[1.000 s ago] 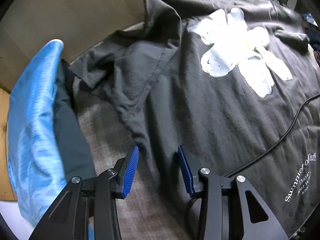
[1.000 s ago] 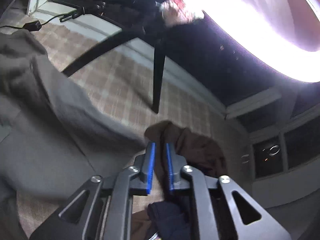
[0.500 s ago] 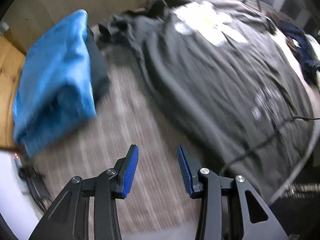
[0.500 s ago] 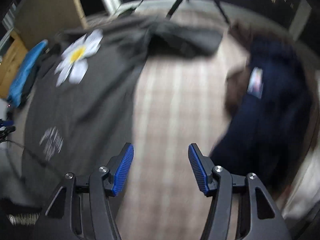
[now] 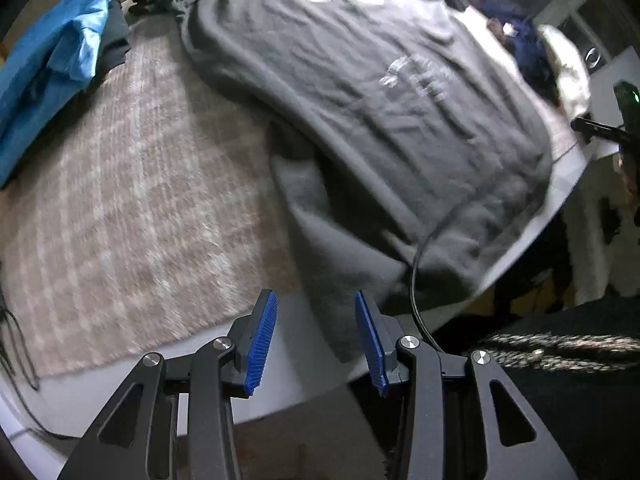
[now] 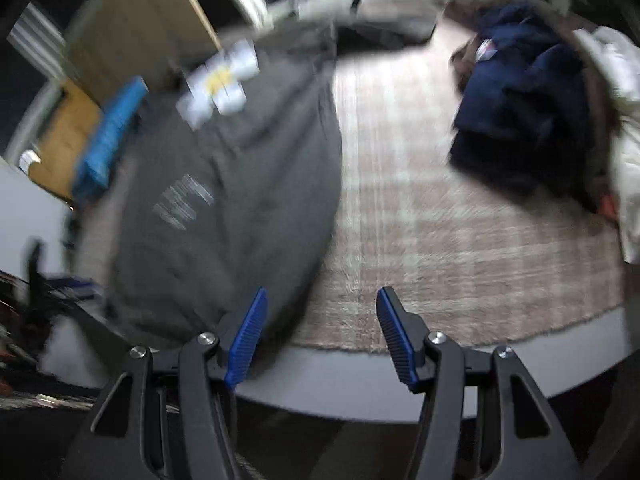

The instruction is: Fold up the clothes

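A dark grey T-shirt with a white daisy print and white lettering (image 5: 360, 92) lies spread flat on the beige checked rug (image 5: 132, 184), its hem draped over the rug's near edge. The left gripper (image 5: 316, 334) hovers over that hem, jaws half apart, holding nothing. The right gripper (image 6: 318, 334) stands open and empty above the near edge, beside the shirt's side. A blue folded garment (image 5: 48, 60) sits at the far-left corner; a navy pile (image 6: 520, 112), blurred, seems heaped at the far right.
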### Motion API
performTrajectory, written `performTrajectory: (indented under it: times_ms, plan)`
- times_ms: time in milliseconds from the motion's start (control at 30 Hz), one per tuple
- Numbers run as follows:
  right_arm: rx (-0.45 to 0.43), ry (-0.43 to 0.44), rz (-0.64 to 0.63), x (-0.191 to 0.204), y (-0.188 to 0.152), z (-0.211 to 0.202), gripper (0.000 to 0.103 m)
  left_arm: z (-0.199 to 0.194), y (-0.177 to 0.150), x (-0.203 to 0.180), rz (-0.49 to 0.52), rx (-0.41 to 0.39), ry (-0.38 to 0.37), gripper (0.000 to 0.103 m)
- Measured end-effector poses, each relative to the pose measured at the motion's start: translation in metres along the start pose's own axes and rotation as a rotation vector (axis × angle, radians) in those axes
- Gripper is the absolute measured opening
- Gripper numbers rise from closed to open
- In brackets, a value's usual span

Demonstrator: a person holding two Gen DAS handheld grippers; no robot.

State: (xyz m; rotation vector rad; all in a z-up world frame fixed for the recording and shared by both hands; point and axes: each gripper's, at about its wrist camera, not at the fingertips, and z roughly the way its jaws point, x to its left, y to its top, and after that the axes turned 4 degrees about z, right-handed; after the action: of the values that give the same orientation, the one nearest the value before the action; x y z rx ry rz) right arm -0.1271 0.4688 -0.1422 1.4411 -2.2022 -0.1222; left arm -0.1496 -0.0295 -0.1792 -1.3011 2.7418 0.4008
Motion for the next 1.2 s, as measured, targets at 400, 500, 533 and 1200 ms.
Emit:
performTrajectory:
  times_ms: [400, 500, 533, 1200]
  plan:
    - [0.023, -0.098, -0.152, -0.001, -0.016, 0.059, 0.059, 0.038, 0.006, -0.048, 0.065, 0.004, 0.182, 0.016]
    - [0.025, -0.104, -0.215, 0.008, -0.019, 0.073, 0.059, 0.031, 0.008, -0.038, -0.007, -0.044, 0.143, 0.004]
    - [0.026, -0.113, -0.237, 0.012, -0.018, 0.077, 0.059, 0.022, 0.006, -0.032, -0.037, -0.073, 0.136, 0.004]
    - [0.021, 0.017, -0.516, 0.074, -0.019, 0.110, 0.054, -0.025, -0.036, 0.051, -0.319, -0.164, 0.141, 0.003]
